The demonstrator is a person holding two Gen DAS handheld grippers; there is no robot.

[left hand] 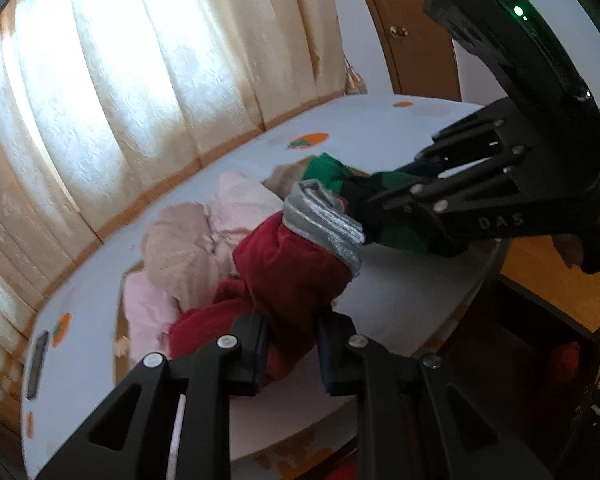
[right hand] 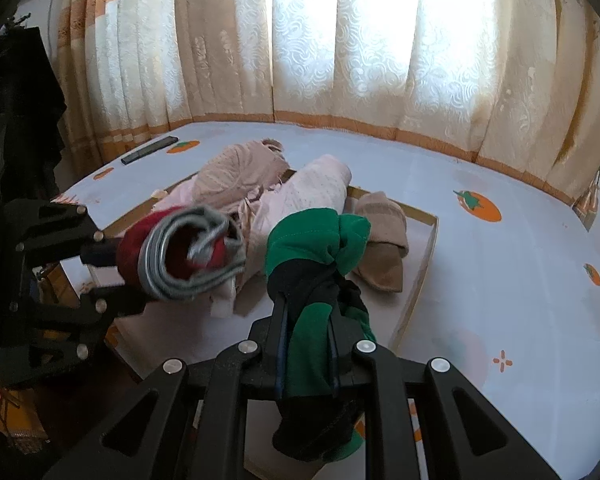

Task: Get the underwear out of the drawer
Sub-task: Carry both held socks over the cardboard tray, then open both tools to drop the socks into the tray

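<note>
While left tongs clamp red underwear — roll pointing forward — right tongs clamp green underwear.

The right gripper is clamped on a green-and-black underwear, rolled and held above the bed. At left, the left gripper grips a red underwear with a grey waistband. Behind them a shallow tray (tan-rimmed) holds pink and beige garments. A dark remote lies near the bed's far-left corner.
</note>
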